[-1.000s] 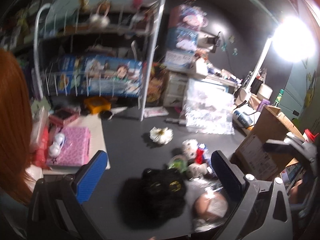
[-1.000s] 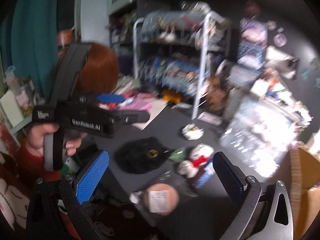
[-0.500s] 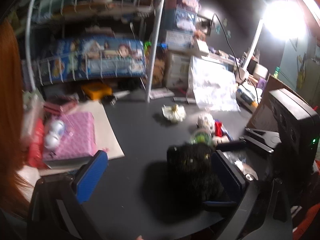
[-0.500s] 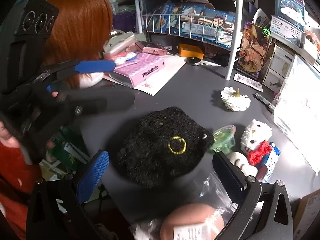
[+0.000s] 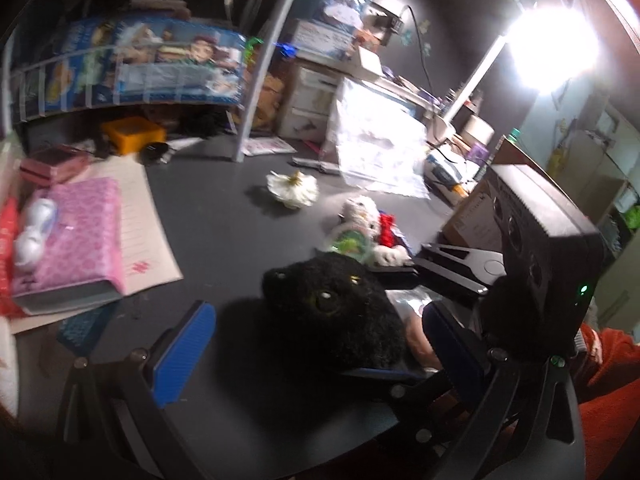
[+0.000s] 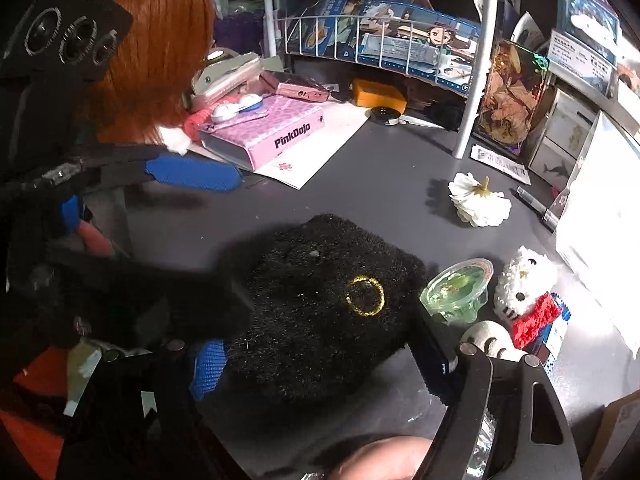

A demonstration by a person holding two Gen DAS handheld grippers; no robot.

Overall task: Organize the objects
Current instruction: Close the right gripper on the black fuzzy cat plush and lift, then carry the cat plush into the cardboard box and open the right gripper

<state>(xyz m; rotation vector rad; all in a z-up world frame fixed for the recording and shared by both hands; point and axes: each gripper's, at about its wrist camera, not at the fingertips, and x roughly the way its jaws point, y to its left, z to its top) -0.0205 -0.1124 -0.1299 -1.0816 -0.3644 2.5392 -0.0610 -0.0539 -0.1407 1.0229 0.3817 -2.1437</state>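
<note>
Near the front edge of the dark desk lies one black plush toy, and everything else sits around it. One right gripper straddles the plush: its jaws have just been closing, and both blue pads now meet the fur on either side, gripping it. One left gripper stands wide open just to the left of the plush, with the toy partly between its fingers; its left pad is clear of the fur and it holds nothing. To the right of the plush sit one clear green jelly cup and one small white plush cat with a red piece beside it. Behind the plush, farther back on the desk, lies one white flower. Back and to the left of the plush rests one pink box on a sheet of paper. Beyond that stands one white wire rack holding picture boxes.
</note>
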